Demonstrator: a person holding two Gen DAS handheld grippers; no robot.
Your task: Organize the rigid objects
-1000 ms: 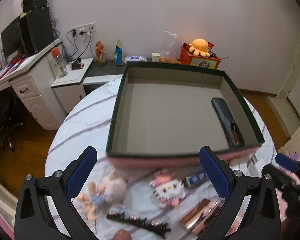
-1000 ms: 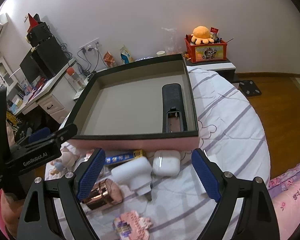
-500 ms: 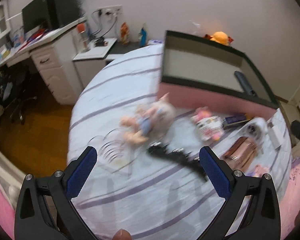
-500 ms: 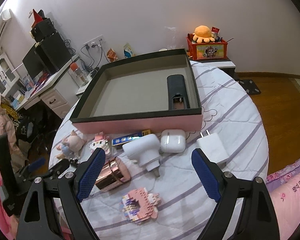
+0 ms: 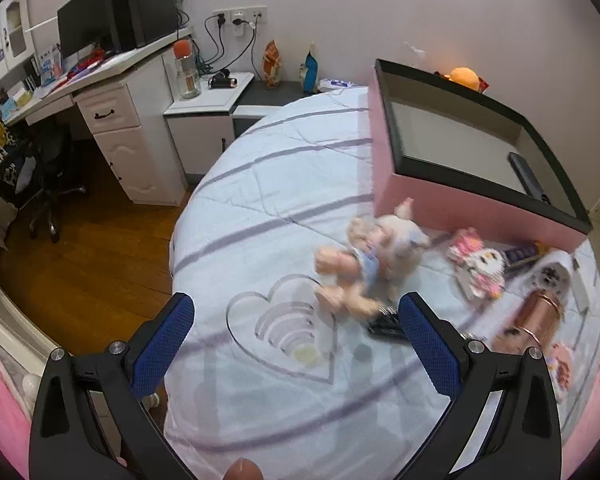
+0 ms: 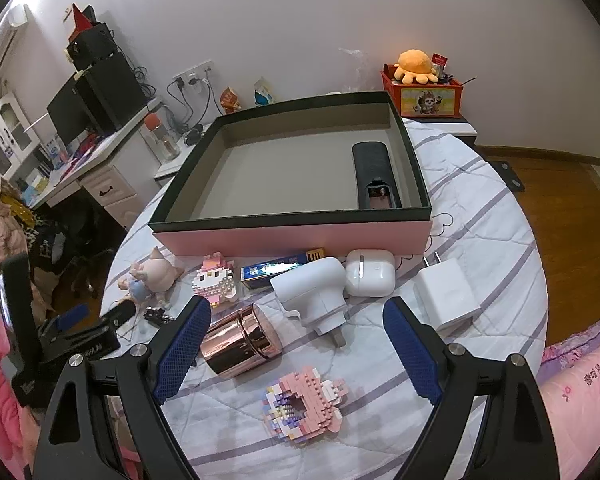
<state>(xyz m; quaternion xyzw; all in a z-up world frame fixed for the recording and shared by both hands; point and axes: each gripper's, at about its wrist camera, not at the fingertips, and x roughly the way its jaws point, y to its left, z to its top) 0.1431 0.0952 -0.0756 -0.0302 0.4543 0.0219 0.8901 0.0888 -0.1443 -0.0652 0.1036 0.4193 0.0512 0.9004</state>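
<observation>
Now both tools gape empty, left tool near pig doll, right tool above rose-gold cylinder

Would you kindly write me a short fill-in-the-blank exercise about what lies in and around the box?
1. The only item inside the pink box is a black ____.
2. The rose-gold cylinder lies on its ____.
3. Both the left gripper and the right gripper have their jaws ____.

Missing words: remote control; side; open

Glossy copper-toned metal canister, smooth white plastic chargers, quilted cloth cover — and a matt box interior.
</observation>
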